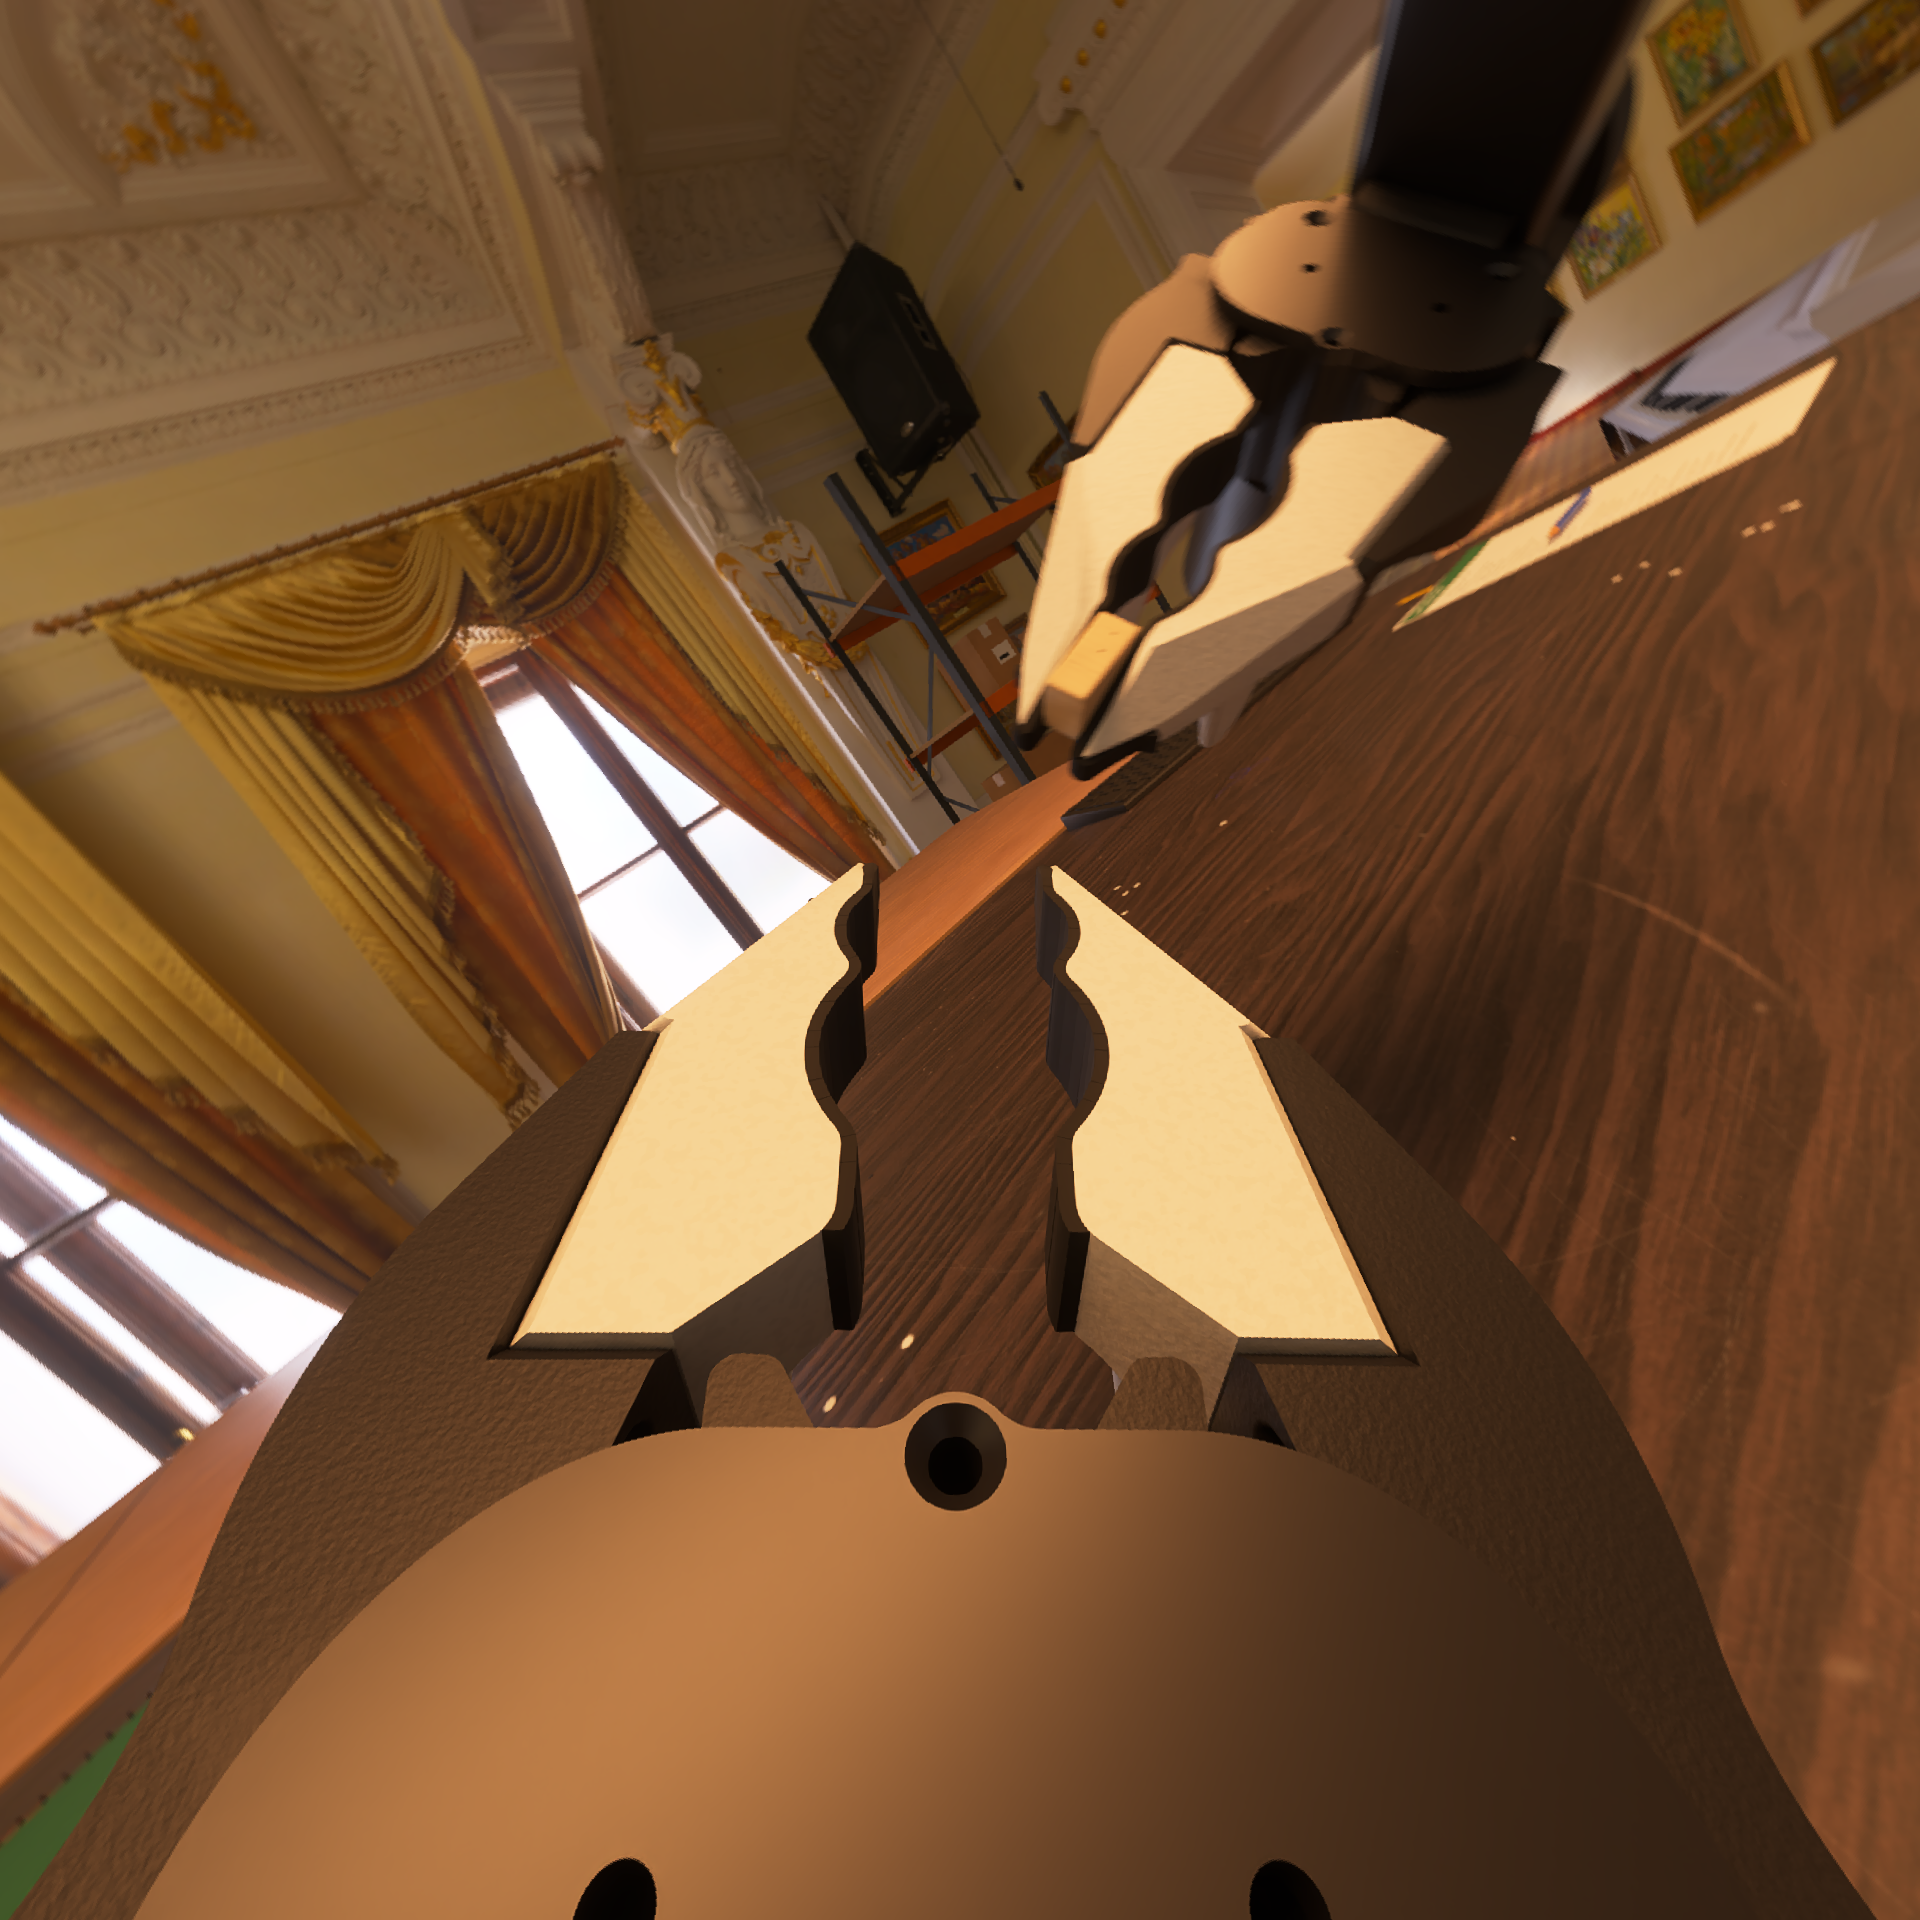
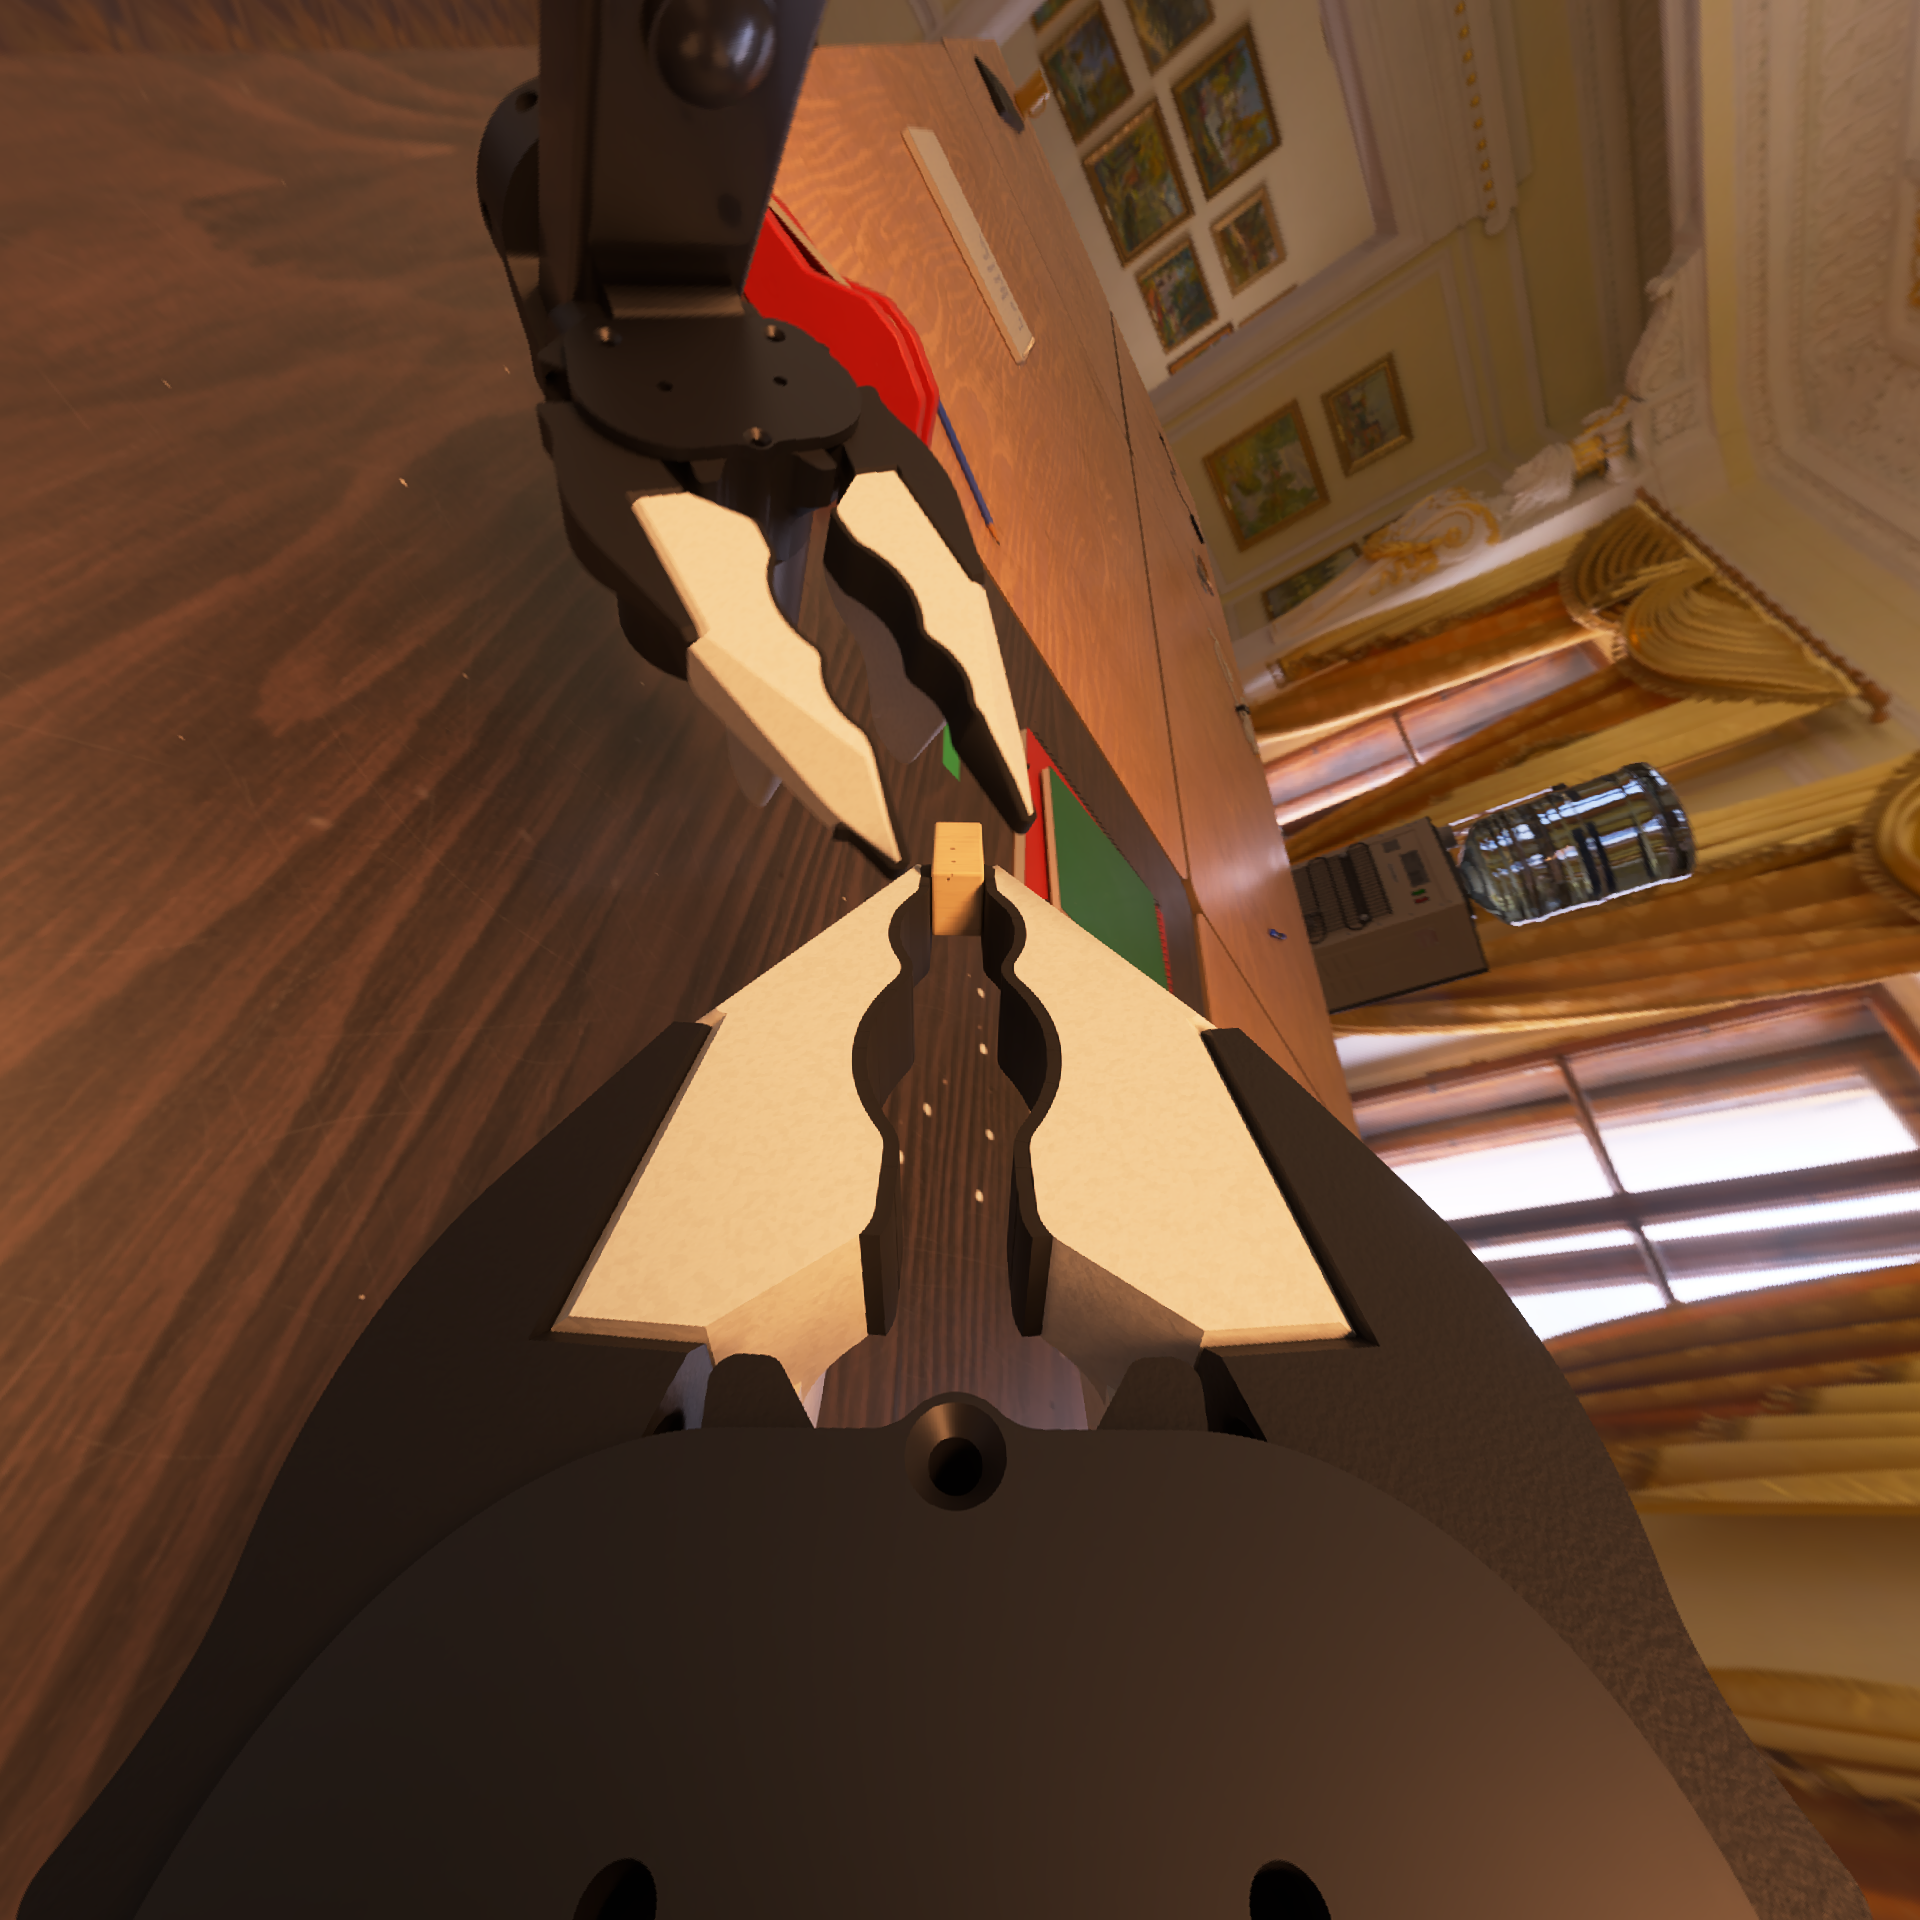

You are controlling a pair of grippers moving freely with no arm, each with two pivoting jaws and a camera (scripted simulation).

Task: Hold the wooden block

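Note:
The wooden block [image 2: 957, 896] is small and pale. My right gripper [image 2: 957, 881] is shut on it at the very tips of its fingers, above the dark wooden table [image 2: 260, 831]. In the left wrist view the block [image 1: 1086, 660] shows between the right gripper's [image 1: 1068, 732] fingertips, up and to the right. My left gripper [image 1: 958, 883] is open and empty, low over the table [image 1: 1455, 1039]. In the right wrist view the left gripper [image 2: 956, 836] points toward the block, with its open tips close to the block but apart from it.
A red tray-like thing [image 2: 831, 301], a blue pencil [image 2: 966, 468], a pale ruler [image 2: 971, 229] and a green mat [image 2: 1101, 883] lie on the table beyond the left gripper. The ruler [image 1: 1621, 499] also shows in the left wrist view. A water dispenser [image 2: 1455, 883] stands off the table.

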